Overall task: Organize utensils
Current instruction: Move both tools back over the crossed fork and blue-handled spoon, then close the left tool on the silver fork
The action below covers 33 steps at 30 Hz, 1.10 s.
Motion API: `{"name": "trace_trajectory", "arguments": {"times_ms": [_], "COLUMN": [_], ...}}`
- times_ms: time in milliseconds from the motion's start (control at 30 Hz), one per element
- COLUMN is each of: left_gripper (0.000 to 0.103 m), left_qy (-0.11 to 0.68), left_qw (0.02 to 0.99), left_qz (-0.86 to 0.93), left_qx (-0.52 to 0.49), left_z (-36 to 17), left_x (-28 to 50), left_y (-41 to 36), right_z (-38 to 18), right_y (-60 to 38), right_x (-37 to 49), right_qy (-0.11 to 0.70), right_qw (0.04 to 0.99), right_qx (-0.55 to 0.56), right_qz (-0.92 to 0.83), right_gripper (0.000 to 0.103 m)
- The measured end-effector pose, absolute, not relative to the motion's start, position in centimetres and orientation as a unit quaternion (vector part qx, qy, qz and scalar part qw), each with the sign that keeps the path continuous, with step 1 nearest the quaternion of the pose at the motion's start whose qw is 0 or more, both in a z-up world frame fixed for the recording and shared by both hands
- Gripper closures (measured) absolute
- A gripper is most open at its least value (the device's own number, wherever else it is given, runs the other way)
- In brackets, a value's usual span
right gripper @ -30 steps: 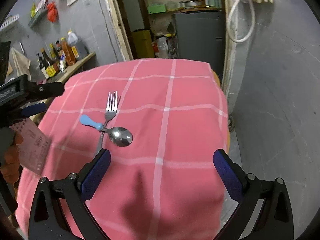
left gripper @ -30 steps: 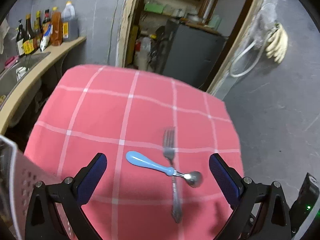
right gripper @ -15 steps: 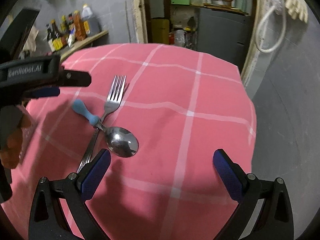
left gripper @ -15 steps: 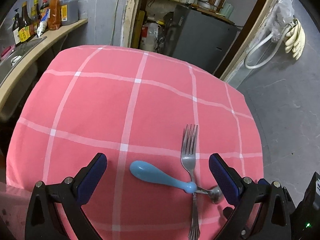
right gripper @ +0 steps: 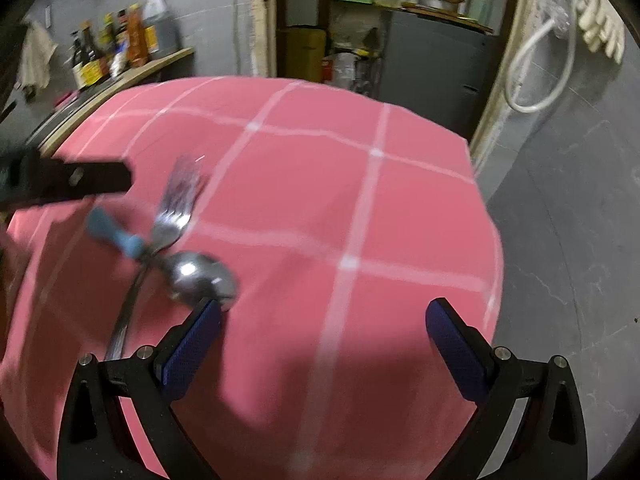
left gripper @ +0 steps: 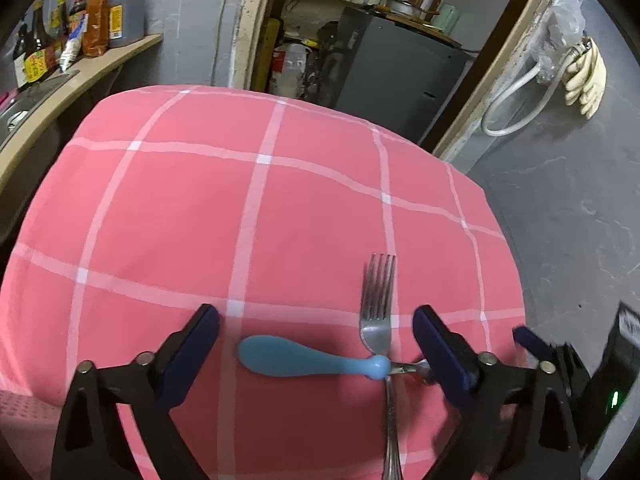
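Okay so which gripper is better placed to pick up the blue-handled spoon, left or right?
Left. The left gripper is open with the spoon handle lying between its fingers. The right gripper is open too, but the spoon sits off its left finger, crossing the fork.

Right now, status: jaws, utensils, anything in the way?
Left gripper open, straddling blue-handled spoon. Right gripper open, empty, beside spoon bowl. Spoon crosses over fork on pink cloth. Nothing blocking.

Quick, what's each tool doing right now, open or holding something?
Left tool: open, empty, straddling the spoon handle and fork.
Right tool: open, empty.
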State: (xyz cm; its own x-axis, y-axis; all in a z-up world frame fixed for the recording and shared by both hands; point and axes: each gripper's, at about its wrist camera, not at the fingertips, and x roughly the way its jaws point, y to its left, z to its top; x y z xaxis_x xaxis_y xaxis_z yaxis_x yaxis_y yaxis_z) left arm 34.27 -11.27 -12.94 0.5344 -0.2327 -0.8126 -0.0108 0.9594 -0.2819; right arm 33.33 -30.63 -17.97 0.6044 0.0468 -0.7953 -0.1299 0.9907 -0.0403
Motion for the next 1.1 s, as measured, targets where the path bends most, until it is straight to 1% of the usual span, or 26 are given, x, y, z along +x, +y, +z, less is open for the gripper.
{"name": "trace_trajectory", "arguments": {"times_ms": [67,233,267,367,467,600,633,667,733,867,1100], "left_gripper": [0.025,0.044,0.047,0.05,0.061,0.066,0.07,0.076,0.085,0.09,0.09], "left_qy": [0.481,0.481,0.482,0.487,0.49,0.499,0.502,0.506,0.515,0.516,0.518], "left_qw": [0.864,0.86,0.859,0.855,0.849,0.842,0.84,0.839,0.835,0.833,0.833], "left_qz": [-0.075,-0.105,-0.109,-0.117,-0.13,-0.151,-0.155,-0.155,-0.154,-0.158,-0.156], "left_qx": [-0.127,-0.133,-0.135,-0.139,-0.146,-0.14,-0.135,-0.129,-0.117,-0.121,-0.119], "left_z": [-13.1,-13.4,-13.5,-13.8,-13.9,-14.2,-14.2,-14.4,-14.7,-14.7,-14.8], "left_x": [34.5,35.4,35.6,36.3,36.8,37.6,37.7,37.8,38.0,38.1,38.0], "left_y": [-11.5,-12.0,-12.1,-12.3,-12.5,-13.2,-13.5,-13.7,-14.1,-13.9,-13.8], "right_z": [-17.9,-17.2,-17.3,-17.6,-18.3,-18.8,-18.8,-18.7,-18.4,-18.4,-17.7], "right_y": [-31.2,-31.9,-31.9,-31.3,-30.3,-29.2,-29.2,-29.2,-29.4,-30.0,-31.9], "right_x": [34.1,33.9,33.5,32.5,32.0,32.2,32.2,32.4,33.0,34.5,35.8], "right_qy": [0.441,0.438,0.438,0.442,0.447,0.454,0.455,0.454,0.454,0.45,0.44], "right_qw": [0.895,0.897,0.896,0.893,0.889,0.884,0.884,0.885,0.886,0.89,0.896], "right_qx": [-0.034,0.011,0.016,0.003,-0.025,-0.052,-0.053,-0.05,-0.045,-0.034,0.037], "right_qz": [0.047,0.064,0.069,0.082,0.095,0.097,0.096,0.095,0.085,0.065,0.046], "right_gripper": [0.002,0.002,0.002,0.002,0.002,0.002,0.002,0.002,0.002,0.002,0.003]}}
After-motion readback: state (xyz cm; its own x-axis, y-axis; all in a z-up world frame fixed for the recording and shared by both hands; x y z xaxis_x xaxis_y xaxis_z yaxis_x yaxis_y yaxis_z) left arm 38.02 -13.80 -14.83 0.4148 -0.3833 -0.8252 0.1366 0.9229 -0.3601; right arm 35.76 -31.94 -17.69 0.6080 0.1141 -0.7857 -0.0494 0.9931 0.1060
